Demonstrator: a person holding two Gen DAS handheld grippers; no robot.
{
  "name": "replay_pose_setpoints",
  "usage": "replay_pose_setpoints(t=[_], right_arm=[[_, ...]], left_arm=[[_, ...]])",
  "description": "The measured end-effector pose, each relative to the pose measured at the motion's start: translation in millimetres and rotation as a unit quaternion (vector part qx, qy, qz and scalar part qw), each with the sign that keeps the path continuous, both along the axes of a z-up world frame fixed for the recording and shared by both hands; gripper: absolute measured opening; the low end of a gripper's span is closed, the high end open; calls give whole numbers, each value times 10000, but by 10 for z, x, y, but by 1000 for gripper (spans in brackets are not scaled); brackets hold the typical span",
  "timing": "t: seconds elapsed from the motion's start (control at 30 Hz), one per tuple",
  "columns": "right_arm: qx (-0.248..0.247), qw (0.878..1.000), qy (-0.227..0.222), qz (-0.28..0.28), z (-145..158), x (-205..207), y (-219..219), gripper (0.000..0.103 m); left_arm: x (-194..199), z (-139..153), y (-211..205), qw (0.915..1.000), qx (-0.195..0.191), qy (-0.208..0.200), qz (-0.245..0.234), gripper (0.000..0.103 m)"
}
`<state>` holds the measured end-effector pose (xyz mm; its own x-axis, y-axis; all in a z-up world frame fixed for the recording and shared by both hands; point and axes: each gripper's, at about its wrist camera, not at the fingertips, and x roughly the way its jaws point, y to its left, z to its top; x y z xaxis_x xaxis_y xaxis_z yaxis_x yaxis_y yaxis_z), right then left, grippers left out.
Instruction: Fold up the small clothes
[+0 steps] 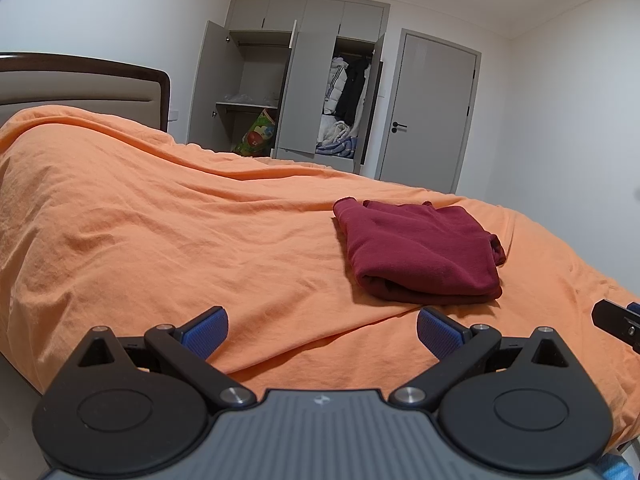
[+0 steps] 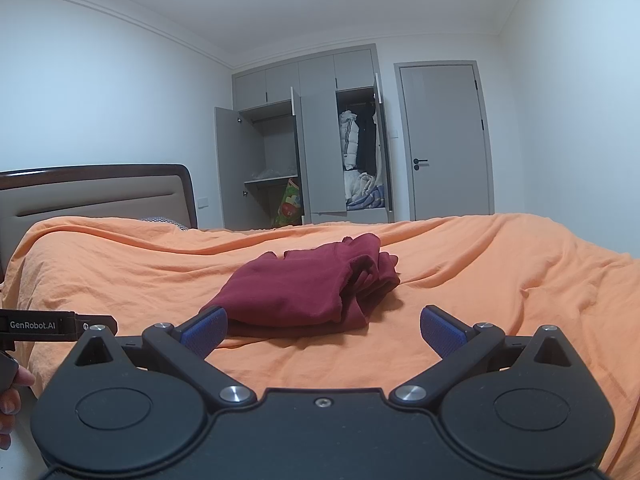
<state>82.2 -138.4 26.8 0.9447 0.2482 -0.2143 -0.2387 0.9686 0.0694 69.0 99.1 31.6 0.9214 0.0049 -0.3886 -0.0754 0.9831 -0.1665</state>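
Note:
A dark red garment (image 1: 416,248) lies folded into a compact stack on the orange bed cover (image 1: 160,240). In the left wrist view it sits ahead and to the right of my left gripper (image 1: 322,330), which is open with nothing between its blue pads. The right wrist view shows the same folded garment (image 2: 308,288) just beyond my right gripper (image 2: 323,330), also open and empty. Neither gripper touches the cloth. A piece of the right gripper (image 1: 618,320) shows at the right edge of the left view, and the left gripper's body (image 2: 56,326) at the left edge of the right view.
The orange cover (image 2: 500,280) spreads wide on all sides of the garment. A padded headboard (image 2: 96,196) stands at the left. Behind the bed are a grey wardrobe (image 2: 316,152) with open doors and hanging coats, and a shut grey door (image 2: 444,140). A hand (image 2: 12,396) shows at lower left.

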Motion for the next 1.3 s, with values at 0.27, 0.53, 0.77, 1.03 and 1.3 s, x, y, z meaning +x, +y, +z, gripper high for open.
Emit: replay_pose_setpoints(t=[0.27, 0.53, 0.77, 1.03, 1.3], right_arm=[[1, 10000, 1, 2, 2, -2, -1, 103], [2, 10000, 1, 4, 2, 0, 0, 103], [-7, 10000, 11, 9, -2, 1, 4, 103], [-5, 10000, 15, 9, 3, -1, 5, 103], [-10, 10000, 25, 11, -1, 0, 7, 103]], left_arm=[[32, -11, -48, 9988, 356, 143, 303, 103], [25, -8, -32, 9990, 310, 137, 276, 103], [20, -9, -35, 9991, 315, 127, 259, 103], [10, -6, -41, 9991, 331, 128, 237, 103], [14, -4, -35, 9990, 345, 131, 251, 103]])
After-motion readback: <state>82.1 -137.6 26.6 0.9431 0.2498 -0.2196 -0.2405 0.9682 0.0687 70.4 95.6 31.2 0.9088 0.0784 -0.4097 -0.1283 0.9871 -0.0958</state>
